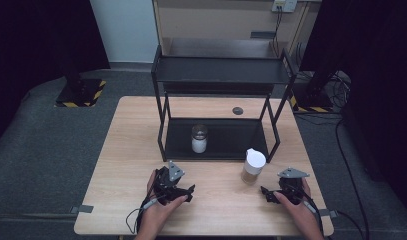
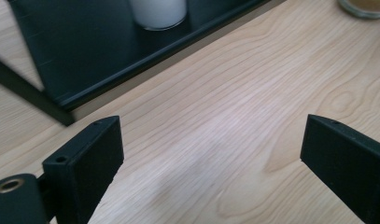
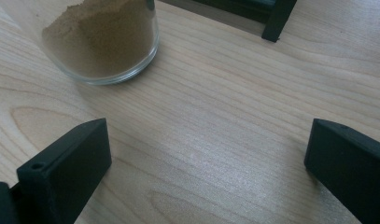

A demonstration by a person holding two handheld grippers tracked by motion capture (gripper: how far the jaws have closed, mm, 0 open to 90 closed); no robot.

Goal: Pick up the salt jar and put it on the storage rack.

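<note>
The wooden tabletop (image 1: pixel 141 150) carries a black two-level rack (image 1: pixel 221 70) at its far middle, and on the lower shelf (image 1: pixel 231 140) of this rack stands a small glass jar with white powder (image 1: pixel 199 139). In front of the rack's right leg, on the bare wood, stands the jar with brown powder (image 1: pixel 253 166), which has a white lid. My right gripper (image 1: pixel 269 194) rests low on the tabletop near this jar, a little toward me and to its right; its fingers (image 3: pixel 66 172) are spread wide and hold nothing. My left gripper (image 1: pixel 187 193) is well apart, in front of the rack's left half, and its fingers (image 2: pixel 85 163) are also wide open and empty. I judge that the step in hand is to take the brown jar with the right gripper. To do it well I should bring the fingers level to both sides of the glass wall, below the lid, centre the jar between them, and close gently, because the glass may slip or tip over.
</note>
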